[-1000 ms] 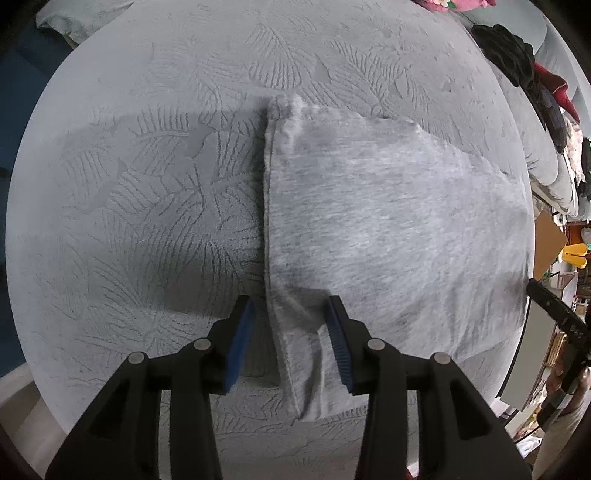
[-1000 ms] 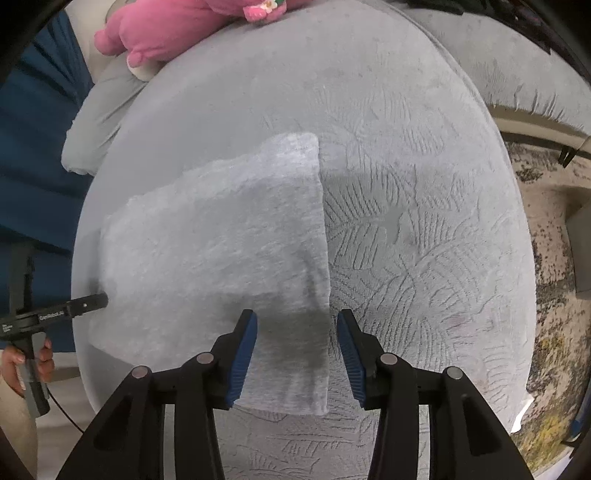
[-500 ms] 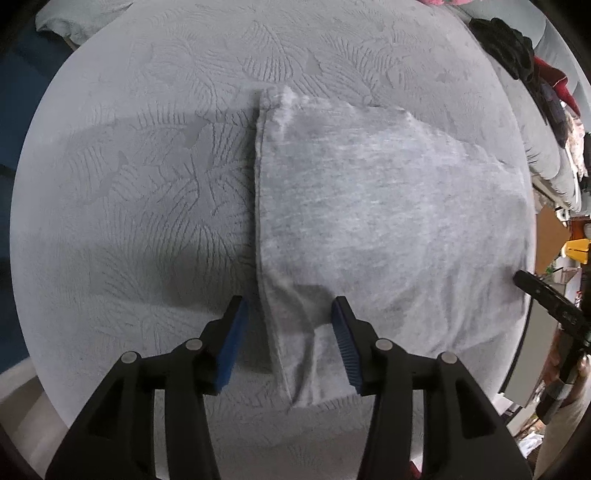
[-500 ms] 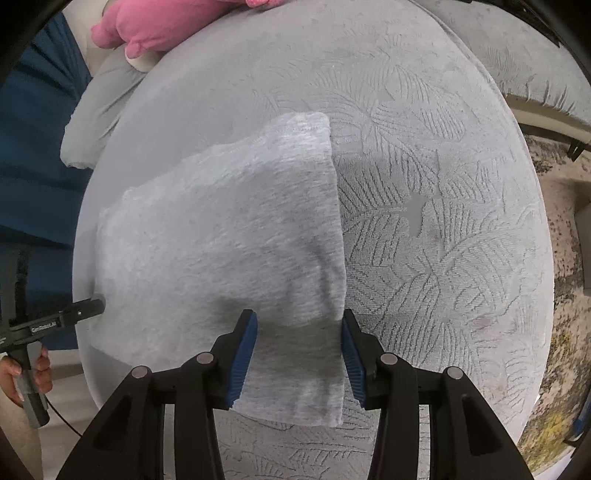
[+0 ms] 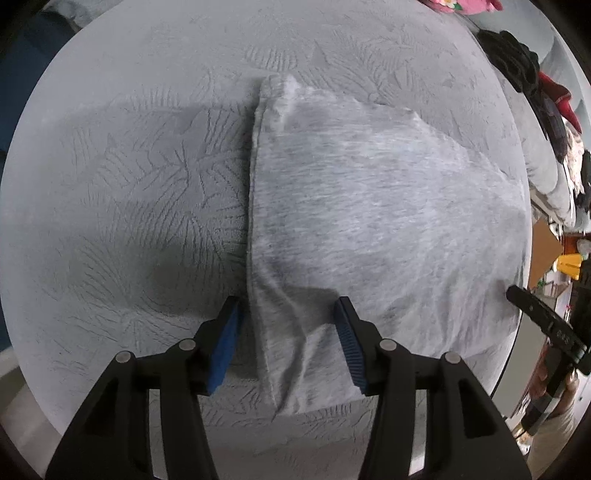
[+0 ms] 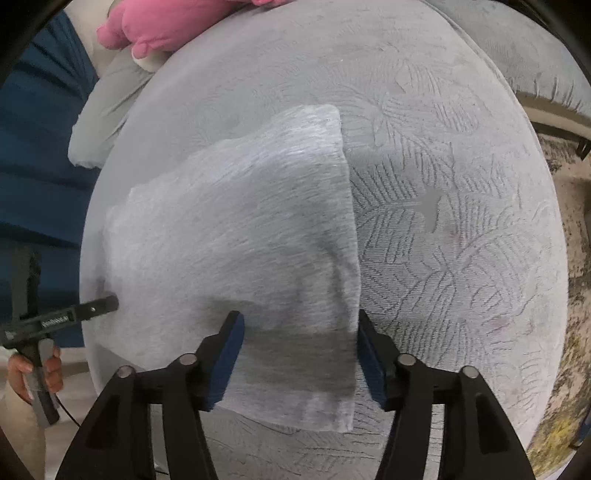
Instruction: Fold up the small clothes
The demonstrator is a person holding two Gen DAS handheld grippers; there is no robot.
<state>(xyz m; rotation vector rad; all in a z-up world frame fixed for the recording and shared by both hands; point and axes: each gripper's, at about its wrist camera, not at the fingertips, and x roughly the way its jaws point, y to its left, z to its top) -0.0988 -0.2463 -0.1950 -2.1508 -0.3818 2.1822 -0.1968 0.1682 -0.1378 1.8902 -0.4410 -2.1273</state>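
The left hand-held gripper (image 5: 288, 339) stands open over the near left corner of a grey garment (image 5: 369, 221), its jaws having just widened; the right hand-held gripper (image 6: 299, 354) likewise straddles the near right corner, freshly opened. The garment is heathered grey, folded flat with slight wrinkles, spreading toward twelve o'clock on a leaf-patterned grey cushion (image 5: 129, 184).

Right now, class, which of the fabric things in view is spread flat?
The grey garment, lying flat on the leaf-patterned cushion; the pink plush toy and the dark heap of clothes sit bunched near its far edges.
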